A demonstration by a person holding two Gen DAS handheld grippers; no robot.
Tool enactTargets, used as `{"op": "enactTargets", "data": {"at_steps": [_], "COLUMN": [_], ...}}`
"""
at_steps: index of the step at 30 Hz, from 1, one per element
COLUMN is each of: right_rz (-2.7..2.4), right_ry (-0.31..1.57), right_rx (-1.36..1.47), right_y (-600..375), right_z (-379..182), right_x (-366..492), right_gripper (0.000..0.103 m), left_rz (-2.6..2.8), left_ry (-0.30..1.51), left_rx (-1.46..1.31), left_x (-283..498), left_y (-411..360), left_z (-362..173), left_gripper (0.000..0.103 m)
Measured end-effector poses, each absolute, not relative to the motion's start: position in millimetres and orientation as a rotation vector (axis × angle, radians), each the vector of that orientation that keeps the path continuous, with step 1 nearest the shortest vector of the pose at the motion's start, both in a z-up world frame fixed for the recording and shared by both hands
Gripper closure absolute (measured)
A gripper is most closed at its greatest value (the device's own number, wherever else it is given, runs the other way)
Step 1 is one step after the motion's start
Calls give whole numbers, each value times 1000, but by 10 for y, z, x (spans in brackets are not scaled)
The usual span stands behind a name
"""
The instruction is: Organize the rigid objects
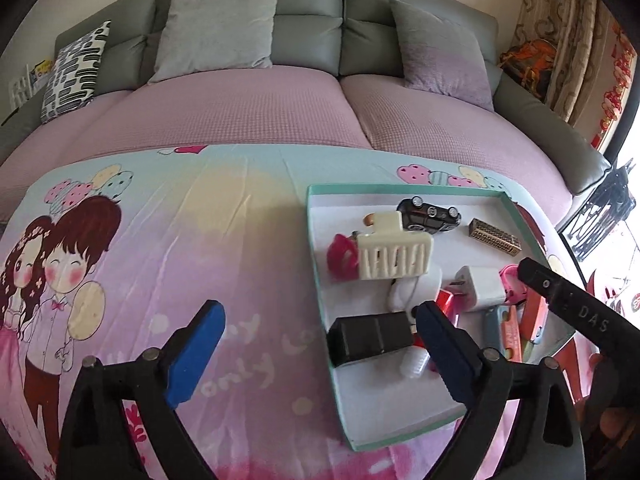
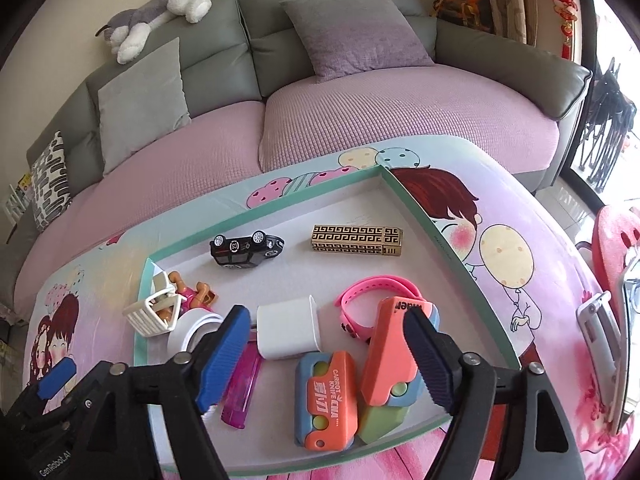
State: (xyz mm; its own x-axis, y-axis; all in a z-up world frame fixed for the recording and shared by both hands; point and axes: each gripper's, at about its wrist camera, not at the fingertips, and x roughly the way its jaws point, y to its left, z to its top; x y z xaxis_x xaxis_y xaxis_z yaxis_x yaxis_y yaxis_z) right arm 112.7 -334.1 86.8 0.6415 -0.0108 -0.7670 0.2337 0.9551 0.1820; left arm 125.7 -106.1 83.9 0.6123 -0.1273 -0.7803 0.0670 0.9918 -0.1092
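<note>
Below, white charger point(image 2: 289, 333) between right tool point(image 2: 326, 344) fingers, seemingly untouched

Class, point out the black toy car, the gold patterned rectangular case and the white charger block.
Black toy car point(image 2: 246, 251), right wrist view, its underside.
Gold patterned rectangular case point(image 2: 357, 240), right wrist view, its long side.
White charger block point(image 2: 289, 333), right wrist view, its flat face.

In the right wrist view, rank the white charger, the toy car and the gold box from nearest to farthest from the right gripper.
1. White charger, just ahead of the right gripper.
2. Toy car, farther back, left.
3. Gold box, back, right; nearly level with the car.
</note>
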Motion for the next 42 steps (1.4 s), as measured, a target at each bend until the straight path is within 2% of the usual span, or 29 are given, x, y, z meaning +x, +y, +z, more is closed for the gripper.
{"op": "enactTargets", "data": {"at_steps": [4,5,25,42], "right_rz": [-149,-148,-88,-75], "right_ry": [865,862,1008,1046], "right_rx": [252,253,186,144], "right_y": [-3297,-3287,-2818,-2755], "right_z": [863,862,426,306], "right_x": [1036,1006,414,477], "right_gripper": [1,0,0,0], "left_rz": [-63,-51,-28,-11], "left_ry": [892,886,948,1008], "left_rx": [-91,-92,-57,-36], "left_x": [1140,1104,593,601], "left_y": [-921,-898,-650,-611], "left_z": [782,772,520,251], "left_gripper": [5,4,3,3]}}
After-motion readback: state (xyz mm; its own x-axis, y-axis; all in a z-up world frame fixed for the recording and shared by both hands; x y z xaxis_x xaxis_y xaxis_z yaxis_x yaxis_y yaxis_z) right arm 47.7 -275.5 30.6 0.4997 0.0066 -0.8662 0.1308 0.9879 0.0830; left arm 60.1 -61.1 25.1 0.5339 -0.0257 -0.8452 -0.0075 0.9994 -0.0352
